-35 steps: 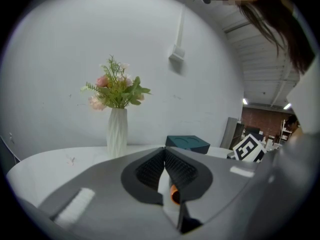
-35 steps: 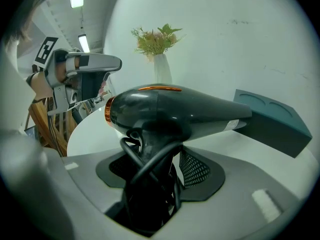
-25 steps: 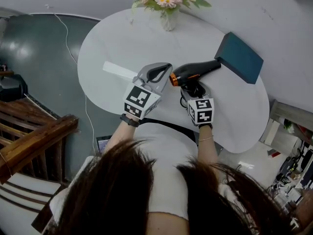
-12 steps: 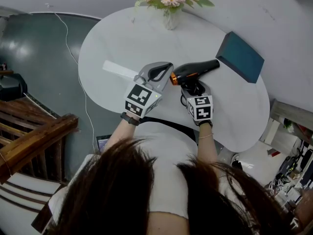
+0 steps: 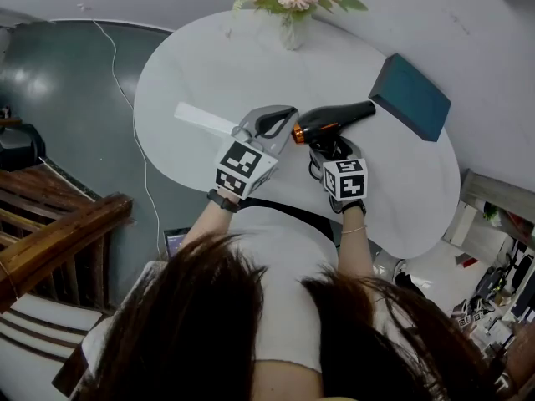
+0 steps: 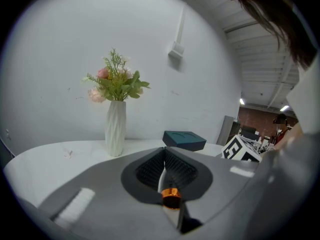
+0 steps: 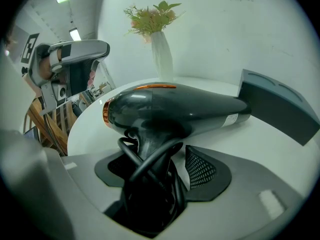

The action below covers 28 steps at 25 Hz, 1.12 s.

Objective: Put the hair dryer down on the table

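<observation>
Round white table [image 5: 192, 65], seen from beside the person standing at it; dark teal box [image 5: 410, 97] near its right edge; black hair dryer [image 5: 330, 122] level at mid-table, nozzle tip by the box, handle downward; right gripper [image 7: 160, 159], jaws opening, handle and coiled cord between them, pads against the cord; left gripper [image 6: 164, 171], jaws closed together, empty, just beside the dryer's orange-ringed rear; vase of flowers [image 5: 291, 32] at the far edge
</observation>
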Motion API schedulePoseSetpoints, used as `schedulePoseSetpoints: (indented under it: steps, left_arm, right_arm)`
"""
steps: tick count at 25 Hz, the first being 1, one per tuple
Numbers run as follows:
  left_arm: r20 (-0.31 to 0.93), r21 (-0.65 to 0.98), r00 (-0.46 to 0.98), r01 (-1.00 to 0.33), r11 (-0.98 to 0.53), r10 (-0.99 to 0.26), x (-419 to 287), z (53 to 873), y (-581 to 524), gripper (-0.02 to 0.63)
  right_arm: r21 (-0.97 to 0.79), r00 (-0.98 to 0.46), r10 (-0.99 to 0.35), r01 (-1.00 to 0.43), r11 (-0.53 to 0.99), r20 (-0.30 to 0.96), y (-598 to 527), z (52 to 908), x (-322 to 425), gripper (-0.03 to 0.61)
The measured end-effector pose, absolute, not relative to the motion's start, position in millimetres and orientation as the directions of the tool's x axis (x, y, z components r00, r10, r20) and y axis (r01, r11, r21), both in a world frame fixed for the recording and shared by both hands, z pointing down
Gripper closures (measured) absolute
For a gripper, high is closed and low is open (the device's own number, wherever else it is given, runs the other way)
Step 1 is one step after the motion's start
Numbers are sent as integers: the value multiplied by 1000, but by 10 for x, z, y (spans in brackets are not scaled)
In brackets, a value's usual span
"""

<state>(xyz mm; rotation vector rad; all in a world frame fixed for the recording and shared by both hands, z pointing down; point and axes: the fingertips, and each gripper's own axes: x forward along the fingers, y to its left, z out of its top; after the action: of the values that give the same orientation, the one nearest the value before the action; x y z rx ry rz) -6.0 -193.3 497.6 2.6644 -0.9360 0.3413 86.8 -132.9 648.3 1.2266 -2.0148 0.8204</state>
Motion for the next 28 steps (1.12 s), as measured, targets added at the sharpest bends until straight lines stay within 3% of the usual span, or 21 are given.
schedulePoseSetpoints:
  steps: [12,28]
  left_arm:
    - [310,191,749,-652,-734,-585,-86,4930,-1922,554]
    - [277,157,735,-670,-726,-619,-28,4708,-1952,554]
  right_arm:
    - [-236,-406,-492,-898,372,770,-1294,6459,825,206]
    - [-206,-417,-538,-889,408,733,-1271,6131,943,192]
